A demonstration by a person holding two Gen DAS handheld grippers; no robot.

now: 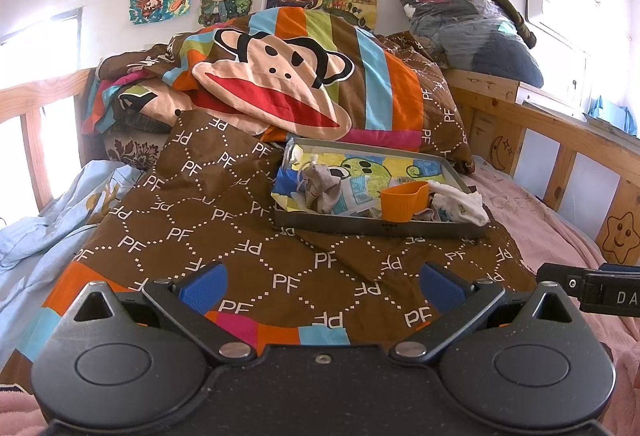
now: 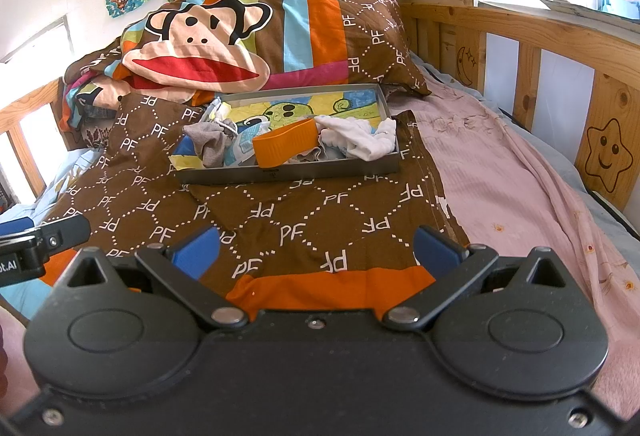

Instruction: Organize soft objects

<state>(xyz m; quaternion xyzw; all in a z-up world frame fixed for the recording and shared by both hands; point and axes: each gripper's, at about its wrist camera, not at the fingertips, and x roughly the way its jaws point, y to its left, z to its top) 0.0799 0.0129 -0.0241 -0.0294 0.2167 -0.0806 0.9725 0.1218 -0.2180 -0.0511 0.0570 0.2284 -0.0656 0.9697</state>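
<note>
A grey tray (image 1: 384, 228) (image 2: 288, 173) lies on the brown "PF" quilt (image 1: 224, 228) (image 2: 280, 212). It holds a grey sock (image 1: 322, 188) (image 2: 210, 142), an orange cup (image 1: 402, 202) (image 2: 286, 142) and white socks (image 1: 460, 202) (image 2: 360, 140). My left gripper (image 1: 322, 286) hovers open above the quilt, short of the tray, with nothing between its blue pads. My right gripper (image 2: 316, 246) is open too, at the same distance, empty. Each gripper's tip shows at the edge of the other's view.
A striped monkey-face duvet (image 1: 280, 76) (image 2: 224, 36) is heaped behind the tray. Wooden bed rails (image 1: 560, 140) (image 2: 560, 48) run along the right; a pink sheet (image 2: 500, 164) covers the mattress there. A light blue blanket (image 1: 48, 220) lies left. Bagged clothes (image 1: 468, 16) sit on the headboard shelf.
</note>
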